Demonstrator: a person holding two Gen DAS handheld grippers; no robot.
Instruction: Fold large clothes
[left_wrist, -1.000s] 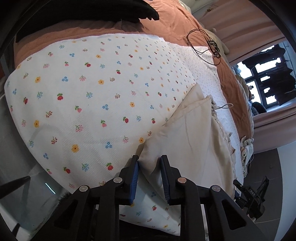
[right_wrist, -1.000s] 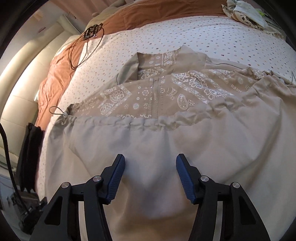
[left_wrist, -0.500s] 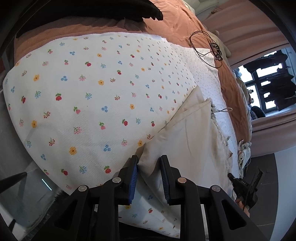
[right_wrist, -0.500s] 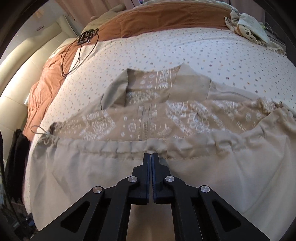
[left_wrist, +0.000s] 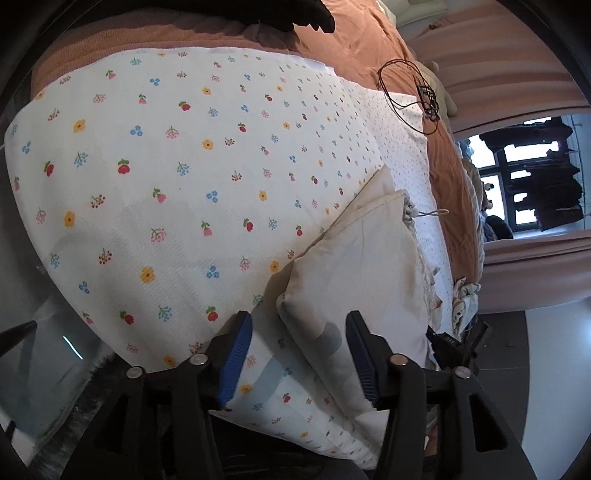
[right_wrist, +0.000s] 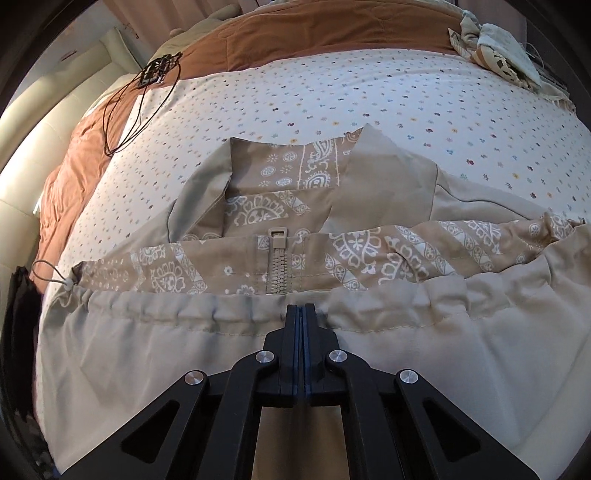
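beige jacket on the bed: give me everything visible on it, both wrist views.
The beige jacket is plain woven cloth outside with a tan paisley-print lining, a chunky zipper, a collar and a gathered drawstring hem with a cord loop. It lies flat on the floral sheet, bottom part folded up over the front. The shut right gripper rests at the hem. The left gripper has just opened around a corner.
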